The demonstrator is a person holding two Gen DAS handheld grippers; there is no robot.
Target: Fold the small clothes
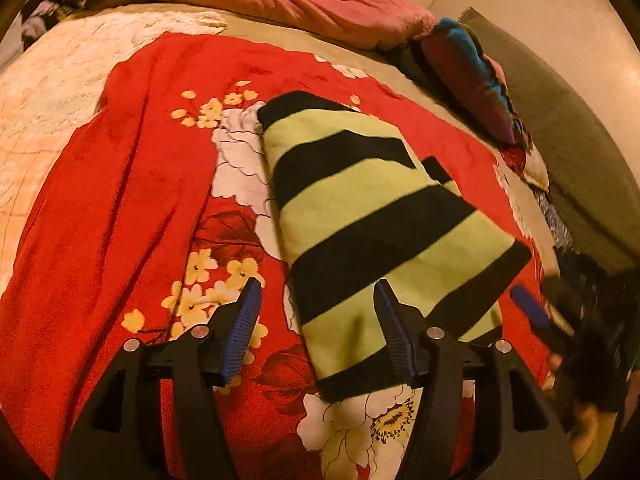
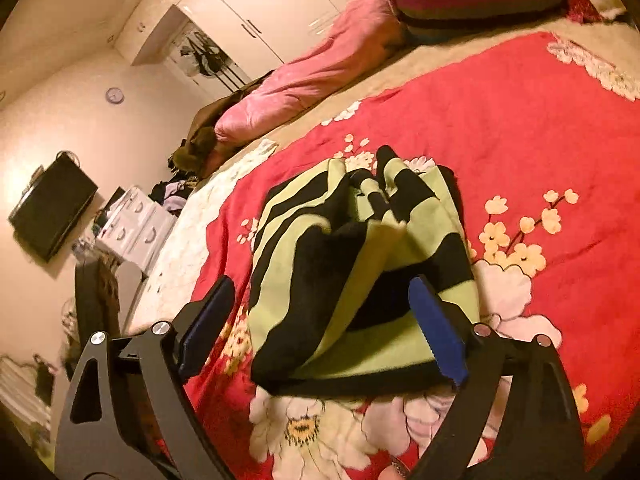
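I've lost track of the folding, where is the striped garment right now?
The green-and-black striped garment lies on the red floral blanket, centre-right in the left wrist view, just ahead of both open claws.

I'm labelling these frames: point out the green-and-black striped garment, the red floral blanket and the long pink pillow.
Green-and-black striped garment (image 1: 360, 216), left wrist view, a middle black stripe.
Red floral blanket (image 2: 520, 120), right wrist view, plain red area.
Long pink pillow (image 1: 280, 0), left wrist view, its top surface.
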